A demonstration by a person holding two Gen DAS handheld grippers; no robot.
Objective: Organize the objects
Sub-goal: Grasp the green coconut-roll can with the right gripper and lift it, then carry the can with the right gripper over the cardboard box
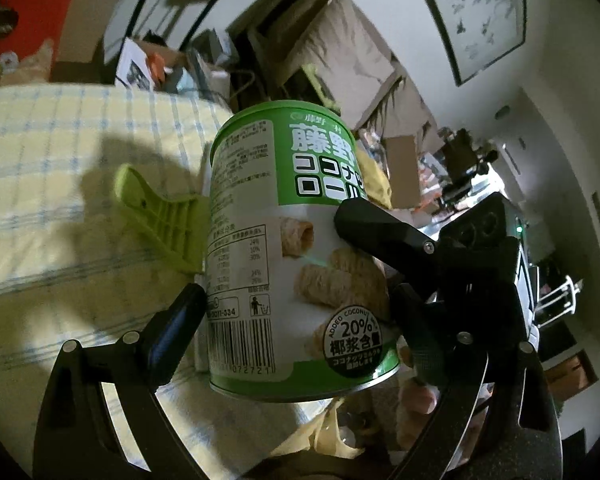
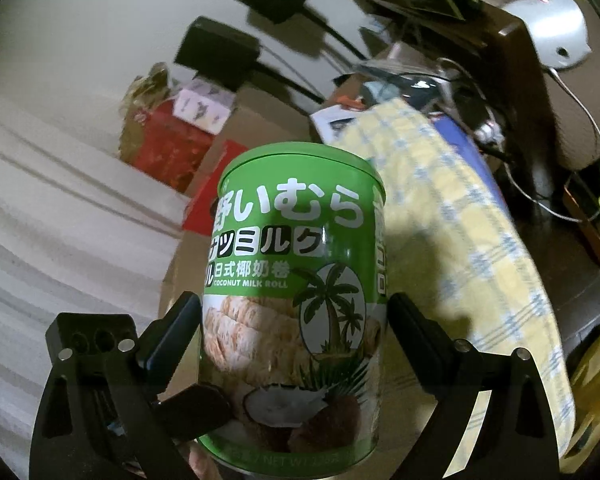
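A green and white coconut milk roll can (image 1: 292,248) is held in the air between both grippers. My left gripper (image 1: 296,316) is shut on the can's lower half. The right gripper's black finger (image 1: 384,228) presses the can's right side in the left wrist view. In the right wrist view my right gripper (image 2: 296,328) is shut on the same can (image 2: 296,292), its pads on either side of it. The left gripper's fingertip (image 2: 198,406) touches the can's lower left there. A lime green clip (image 1: 160,220) lies on the checked cloth behind the can.
A table with a yellow and blue checked cloth (image 1: 60,200) lies to the left; it also shows in the right wrist view (image 2: 472,240). Red boxes (image 2: 168,152) and cardboard stand by the wall. Cluttered shelves and cables (image 2: 480,92) fill the background.
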